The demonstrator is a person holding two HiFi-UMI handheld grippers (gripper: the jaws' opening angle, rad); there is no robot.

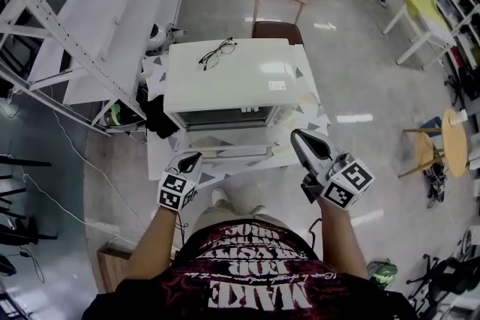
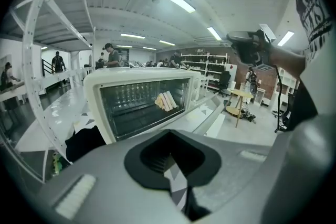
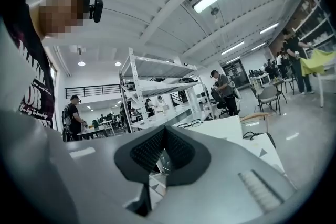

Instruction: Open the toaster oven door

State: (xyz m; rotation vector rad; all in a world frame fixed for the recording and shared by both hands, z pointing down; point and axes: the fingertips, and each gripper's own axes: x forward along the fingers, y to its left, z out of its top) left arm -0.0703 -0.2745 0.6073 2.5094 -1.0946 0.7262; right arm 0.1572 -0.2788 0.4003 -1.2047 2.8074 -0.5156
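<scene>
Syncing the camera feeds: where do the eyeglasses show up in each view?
Head view: the eyeglasses lie on the white top of the toaster oven, toward its far left part.
Left gripper view: not in it; only the oven's glass front shows, not its top.
Right gripper view: just above centre, lying on the oven's white top.
Shared landmark: the toaster oven, which is in all three views.
</scene>
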